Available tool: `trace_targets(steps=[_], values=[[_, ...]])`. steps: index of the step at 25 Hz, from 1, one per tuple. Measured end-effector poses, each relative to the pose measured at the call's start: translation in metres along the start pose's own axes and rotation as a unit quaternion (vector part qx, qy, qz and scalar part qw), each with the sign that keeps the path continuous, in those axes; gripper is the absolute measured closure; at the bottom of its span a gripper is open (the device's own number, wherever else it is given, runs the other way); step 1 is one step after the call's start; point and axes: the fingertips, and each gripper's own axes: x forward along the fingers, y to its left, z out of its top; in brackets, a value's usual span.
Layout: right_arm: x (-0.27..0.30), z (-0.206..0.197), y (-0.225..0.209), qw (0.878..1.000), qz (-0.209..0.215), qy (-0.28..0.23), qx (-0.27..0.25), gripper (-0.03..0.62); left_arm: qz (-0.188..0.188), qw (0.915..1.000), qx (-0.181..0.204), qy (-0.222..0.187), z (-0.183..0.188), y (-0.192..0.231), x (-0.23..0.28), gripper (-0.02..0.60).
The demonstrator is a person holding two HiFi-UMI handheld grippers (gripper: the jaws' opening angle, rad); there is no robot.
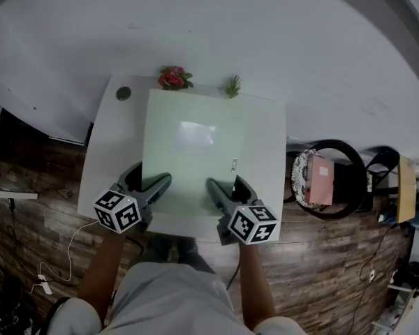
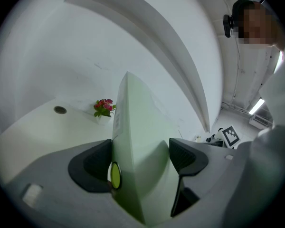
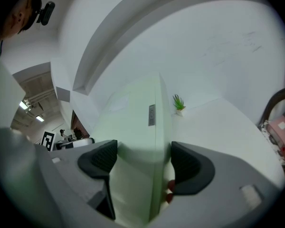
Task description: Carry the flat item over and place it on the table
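One flat green box (image 1: pixel 195 160), left tool (image 1: pixel 148 177) and right tool (image 1: pixel 225 185) each clamping it

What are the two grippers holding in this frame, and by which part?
Both hold the pale green board by its near edge, the left gripper towards its left corner and the right gripper towards its right.

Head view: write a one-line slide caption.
Left gripper and right gripper clamp a pale green panel over a white table.

No readable text; the small label (image 1: pixel 233 164) on the pale-green board (image 1: pixel 188 187) is illegible.
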Motion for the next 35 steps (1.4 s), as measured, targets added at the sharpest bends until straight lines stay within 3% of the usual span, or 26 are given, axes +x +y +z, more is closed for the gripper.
trace_targets(steps=[20, 35], values=[[0.012, -0.087, -0.020, 0.995, -0.025, 0.081, 0.052, 0.246, 0.034, 0.9941, -0.064, 0.081, -0.087, 0.033, -0.008, 0.206], [0.028, -0.119, -0.031, 0.988, -0.039, 0.130, 0.069, 0.246, 0.066, 0.9851, -0.089, 0.131, -0.120, 0.058, -0.003, 0.206]])
